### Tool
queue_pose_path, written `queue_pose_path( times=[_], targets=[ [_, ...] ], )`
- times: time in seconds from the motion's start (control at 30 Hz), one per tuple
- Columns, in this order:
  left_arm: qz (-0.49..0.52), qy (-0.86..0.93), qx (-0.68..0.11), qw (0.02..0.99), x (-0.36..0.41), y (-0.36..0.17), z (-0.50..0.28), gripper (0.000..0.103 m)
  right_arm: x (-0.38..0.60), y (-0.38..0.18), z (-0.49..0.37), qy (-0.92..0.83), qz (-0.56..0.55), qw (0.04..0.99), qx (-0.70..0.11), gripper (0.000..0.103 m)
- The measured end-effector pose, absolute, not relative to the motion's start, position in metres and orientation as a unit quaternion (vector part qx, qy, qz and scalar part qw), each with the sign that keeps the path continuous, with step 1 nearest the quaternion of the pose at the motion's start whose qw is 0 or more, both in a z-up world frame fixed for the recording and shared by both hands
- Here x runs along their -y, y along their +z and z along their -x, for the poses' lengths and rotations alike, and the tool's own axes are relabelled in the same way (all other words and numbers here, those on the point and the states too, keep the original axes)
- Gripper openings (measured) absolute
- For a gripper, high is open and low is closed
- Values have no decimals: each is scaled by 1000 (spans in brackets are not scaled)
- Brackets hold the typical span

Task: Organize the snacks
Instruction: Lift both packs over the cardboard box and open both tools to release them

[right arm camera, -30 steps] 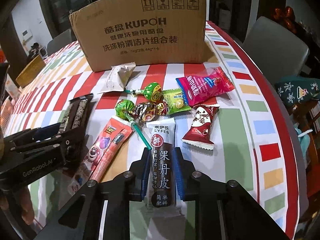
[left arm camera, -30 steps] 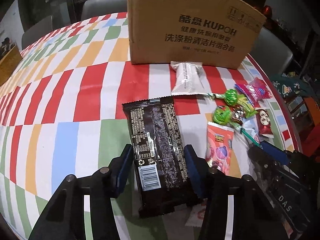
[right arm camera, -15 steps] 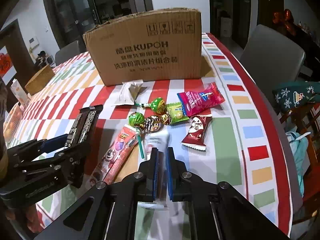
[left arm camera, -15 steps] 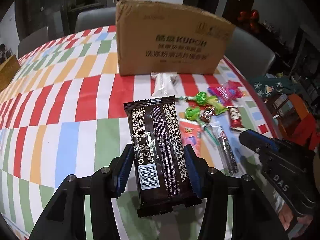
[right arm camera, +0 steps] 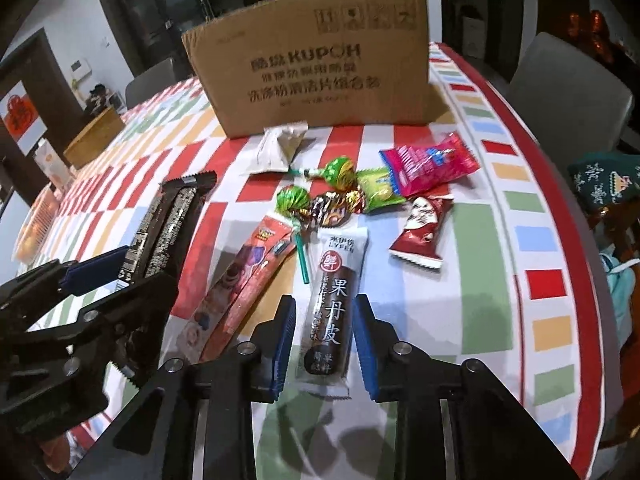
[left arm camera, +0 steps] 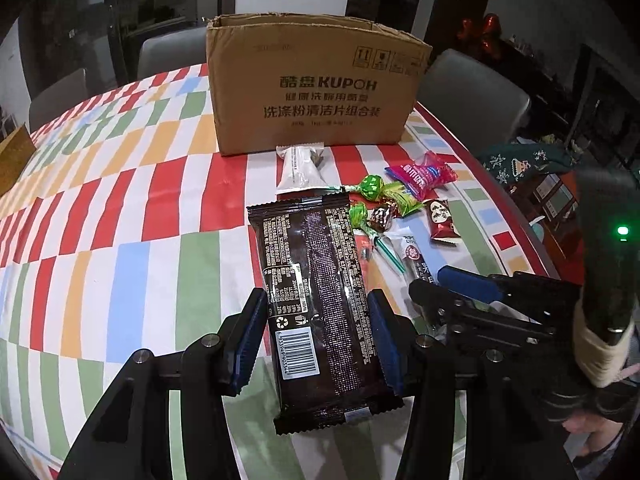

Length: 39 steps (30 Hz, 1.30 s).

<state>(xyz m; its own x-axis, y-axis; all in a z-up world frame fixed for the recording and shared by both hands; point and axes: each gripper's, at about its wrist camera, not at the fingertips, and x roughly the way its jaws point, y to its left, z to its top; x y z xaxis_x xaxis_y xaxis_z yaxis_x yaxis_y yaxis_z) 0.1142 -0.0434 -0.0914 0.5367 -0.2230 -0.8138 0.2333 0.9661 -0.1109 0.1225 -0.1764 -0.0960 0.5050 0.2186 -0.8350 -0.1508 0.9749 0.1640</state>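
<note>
My left claw (left arm camera: pixel 316 332) pinches the dark chocolate bar (left arm camera: pixel 320 312) mid-frame, my right claw (right arm camera: pixel 325 344) sits spread around the fruit-leather stick (right arm camera: pixel 334 308), touching unclear.

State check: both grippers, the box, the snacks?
left gripper: shut on the dark packet
right gripper: open, one finger on either side of the stick packet
dark packet: sealed, gripped by its long edges
stick packet: sealed, not clamped
cardboard box: upright, top open, contents hidden
lollipops: wrapped, lying loose
pink packet: sealed, lying loose
</note>
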Motion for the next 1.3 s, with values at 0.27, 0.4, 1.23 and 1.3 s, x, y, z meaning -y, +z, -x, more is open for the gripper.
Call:
queue_pose_path(
  times=[0.27, 0.4, 1.23, 1.3],
  targets=[
    [-6, -129, -470, 873, 44, -99, -118, 50, 171, -108, -130, 90, -13, 865, -494, 23],
    [-4, -130, -468, 874, 44, -98, -118, 50, 172, -105, -127, 91, -15, 867, -490, 21],
    [-1, -135, -363, 922, 39, 1, -134, 50, 183, 18, -127, 102, -21, 927, -359, 21],
    [-2, -133, -355, 925, 39, 8, -141, 50, 185, 26, -133, 101, -20, 931, -350, 21]
  ],
)
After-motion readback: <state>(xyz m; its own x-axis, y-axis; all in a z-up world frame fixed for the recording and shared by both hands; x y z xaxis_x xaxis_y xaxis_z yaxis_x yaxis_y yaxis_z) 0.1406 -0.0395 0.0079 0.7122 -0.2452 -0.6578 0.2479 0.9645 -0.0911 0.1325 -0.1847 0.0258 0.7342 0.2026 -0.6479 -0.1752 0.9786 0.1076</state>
